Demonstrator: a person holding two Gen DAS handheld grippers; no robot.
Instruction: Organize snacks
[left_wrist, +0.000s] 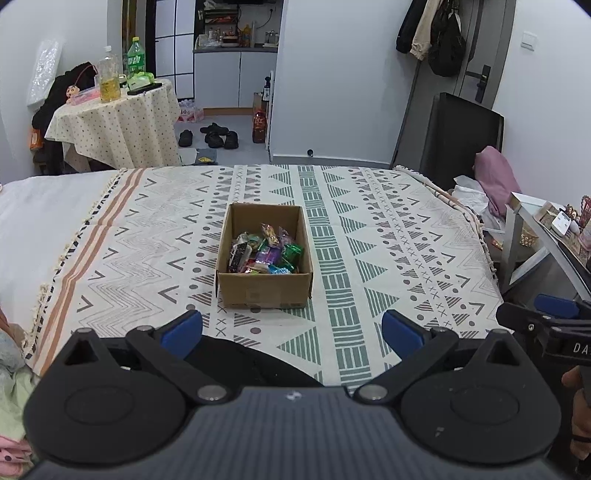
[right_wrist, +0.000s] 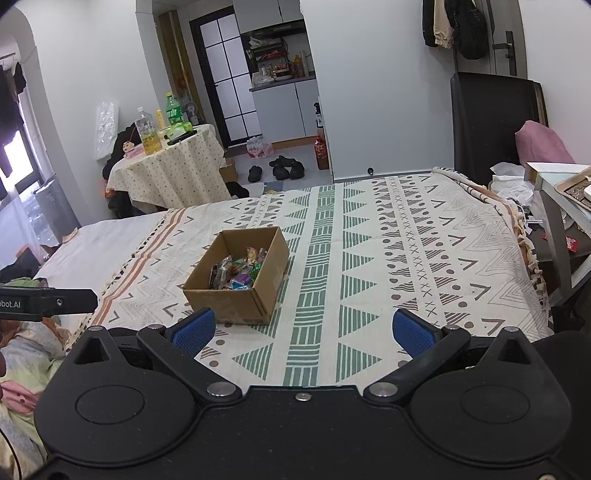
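Since both tools are held back at the near edge of the bed, no handling is shown at this moment. The left gripper (left_wrist: 291, 328) is seen with its jaws spread wide and nothing between the blue pads. The right gripper (right_wrist: 303, 326) is likewise seen with its jaws wide apart and empty. Beyond them, the patterned blanket (left_wrist: 388, 236) is spread over the bed, and no loose wrapper can be seen on it in either view. Farther out, near the middle of the blanket, the cardboard box (left_wrist: 264, 291) is placed open-topped, and the snacks (left_wrist: 266, 251) are gathered inside it in a mixed heap of coloured wrappers. On this evidence the task is judged to be at or close to completion: collection into the box appears done. If sorting within the box is required, that part is judged outstanding. At the far left, a round table (left_wrist: 122, 122) carrying bottles is visible, well apart from the box.
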